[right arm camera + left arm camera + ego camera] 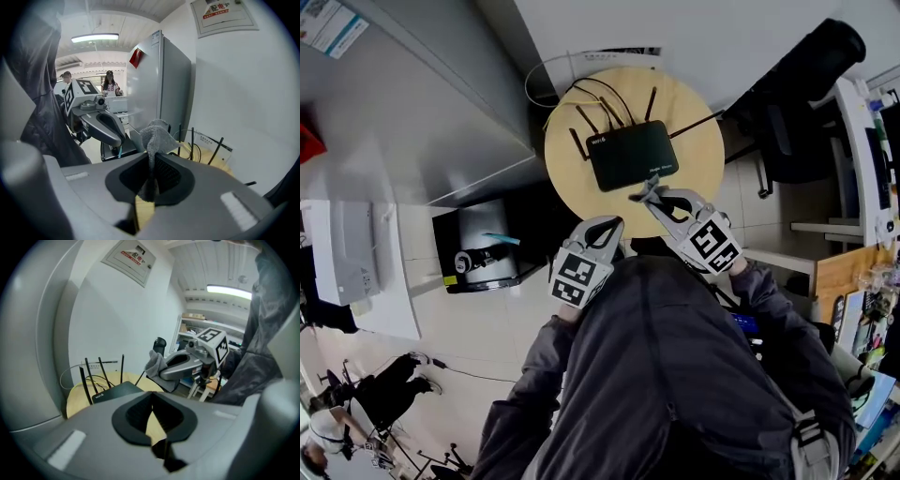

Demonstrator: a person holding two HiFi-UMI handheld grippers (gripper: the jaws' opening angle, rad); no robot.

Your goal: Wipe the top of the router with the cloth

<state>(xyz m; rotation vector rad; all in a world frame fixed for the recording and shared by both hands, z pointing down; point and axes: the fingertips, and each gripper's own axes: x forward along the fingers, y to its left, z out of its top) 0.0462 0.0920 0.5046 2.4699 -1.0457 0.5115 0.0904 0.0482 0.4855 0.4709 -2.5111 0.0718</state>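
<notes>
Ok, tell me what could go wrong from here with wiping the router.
1. The right tool pinches only a thin fold of the cloth, so it may slip out under pressure.
2. Nothing steadies the router: the left tool is shut and clear of it, so a stroke might slide it across the round table.
3. A long stroke could catch the antennas at its far edge.
</notes>
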